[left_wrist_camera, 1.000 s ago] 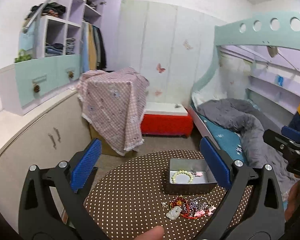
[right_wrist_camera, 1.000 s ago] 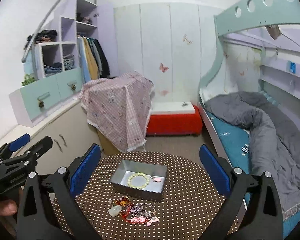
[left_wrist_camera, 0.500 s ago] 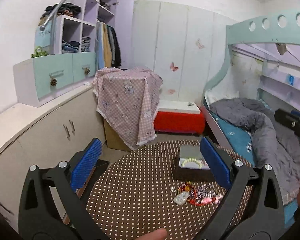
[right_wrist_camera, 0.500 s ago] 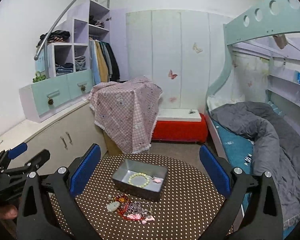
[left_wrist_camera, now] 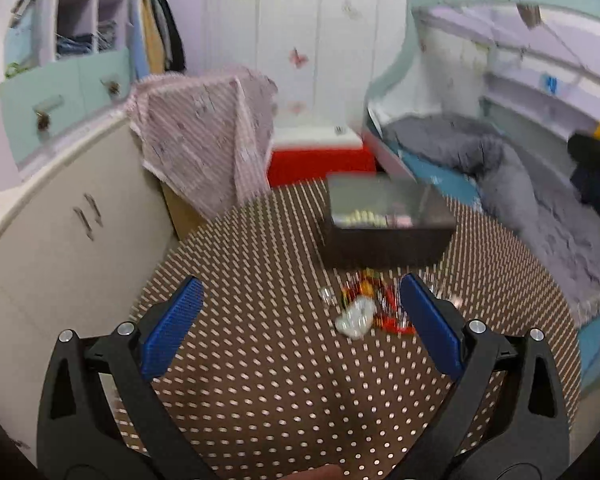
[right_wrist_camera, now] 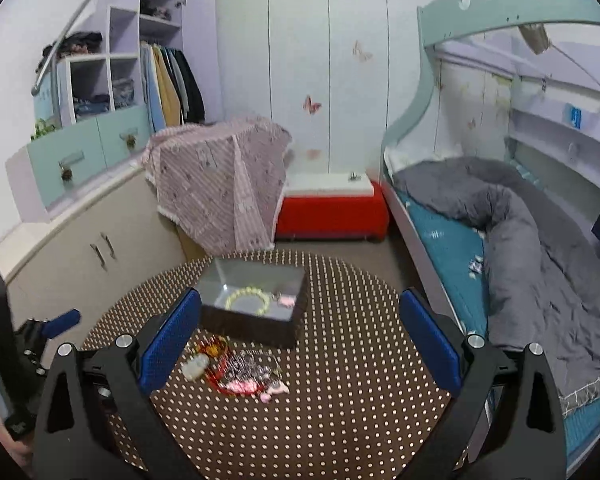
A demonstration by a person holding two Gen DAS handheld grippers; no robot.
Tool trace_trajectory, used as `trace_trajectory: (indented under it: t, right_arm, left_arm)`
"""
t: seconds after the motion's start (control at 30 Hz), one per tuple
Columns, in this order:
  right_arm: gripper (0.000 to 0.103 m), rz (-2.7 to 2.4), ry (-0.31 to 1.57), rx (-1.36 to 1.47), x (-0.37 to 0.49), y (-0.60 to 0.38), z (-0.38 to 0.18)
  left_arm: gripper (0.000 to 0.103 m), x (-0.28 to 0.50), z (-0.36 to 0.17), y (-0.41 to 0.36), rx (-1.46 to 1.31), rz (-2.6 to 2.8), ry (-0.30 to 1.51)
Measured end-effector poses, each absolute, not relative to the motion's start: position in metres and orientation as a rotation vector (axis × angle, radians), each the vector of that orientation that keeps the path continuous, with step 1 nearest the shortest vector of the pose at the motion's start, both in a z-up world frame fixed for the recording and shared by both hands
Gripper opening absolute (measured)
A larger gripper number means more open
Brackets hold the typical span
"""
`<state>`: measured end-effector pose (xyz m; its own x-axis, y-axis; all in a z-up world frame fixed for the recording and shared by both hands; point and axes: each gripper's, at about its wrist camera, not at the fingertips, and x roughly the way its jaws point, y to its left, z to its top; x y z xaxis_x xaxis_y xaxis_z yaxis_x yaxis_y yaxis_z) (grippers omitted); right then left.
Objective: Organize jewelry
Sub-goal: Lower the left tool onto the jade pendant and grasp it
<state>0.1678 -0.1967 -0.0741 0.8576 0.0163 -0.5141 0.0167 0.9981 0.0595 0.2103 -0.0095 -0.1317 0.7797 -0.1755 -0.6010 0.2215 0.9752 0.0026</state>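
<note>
A grey metal box (right_wrist_camera: 256, 312) stands on a round brown dotted table (right_wrist_camera: 340, 412). It holds a pale green bead bracelet (right_wrist_camera: 247, 300) and a small pink piece (right_wrist_camera: 287, 301). A loose pile of jewelry (right_wrist_camera: 236, 370) with a pale pendant (right_wrist_camera: 195, 366) lies in front of the box. In the blurred left wrist view the box (left_wrist_camera: 384, 236) and the pile (left_wrist_camera: 364, 308) show too. My left gripper (left_wrist_camera: 300, 320) is open and empty, just left of the pile. My right gripper (right_wrist_camera: 300, 340) is open and empty above the table, right of the pile.
A cream cabinet (right_wrist_camera: 88, 252) stands left of the table. A bunk bed with a grey duvet (right_wrist_camera: 540, 240) is on the right. A chequered cloth over furniture (right_wrist_camera: 220, 176) and a red bench (right_wrist_camera: 332, 208) stand behind.
My left gripper has dropped lower and moved closer to the table and the jewelry pile. My right gripper has come slightly closer to the table. Both stay open.
</note>
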Motion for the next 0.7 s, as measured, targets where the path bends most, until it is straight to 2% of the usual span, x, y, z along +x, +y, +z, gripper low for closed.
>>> trace_trajectory:
  t: [0.3, 0.37, 0.47, 0.53, 0.57, 0.6, 0.63, 0.7]
  right_arm:
    - [0.095, 0.033, 0.677, 0.083, 0.188, -0.201, -0.121]
    - [0.095, 0.04, 0.698, 0.096, 0.191, -0.202, -0.128]
    - [0.095, 0.044, 0.72, 0.102, 0.194, -0.204, -0.136]
    - [0.095, 0.043, 0.732, 0.105, 0.197, -0.206, -0.139]
    - [0.095, 0.043, 0.735, 0.107, 0.199, -0.206, -0.14]
    - [0.095, 0.044, 0.737, 0.109, 0.2, -0.206, -0.141]
    - [0.095, 0.047, 0.739, 0.112, 0.201, -0.206, -0.142]
    - [0.095, 0.05, 0.744, 0.11, 0.202, -0.204, -0.143]
  left_arm:
    - [0.096, 0.246, -0.194, -0.034, 0.151, -0.249, 0.794]
    - [0.091, 0.252, -0.202, -0.038, 0.158, -0.254, 0.817]
    - [0.072, 0.261, -0.209, -0.041, 0.131, -0.31, 0.873]
    - [0.053, 0.263, -0.209, -0.041, 0.115, -0.339, 0.88]
    - [0.047, 0.262, -0.209, -0.042, 0.117, -0.356, 0.878]
    - [0.035, 0.262, -0.208, -0.043, 0.116, -0.37, 0.878]
    - [0.029, 0.261, -0.207, -0.043, 0.112, -0.386, 0.878]
    - [0.028, 0.26, -0.206, -0.041, 0.099, -0.397, 0.882]
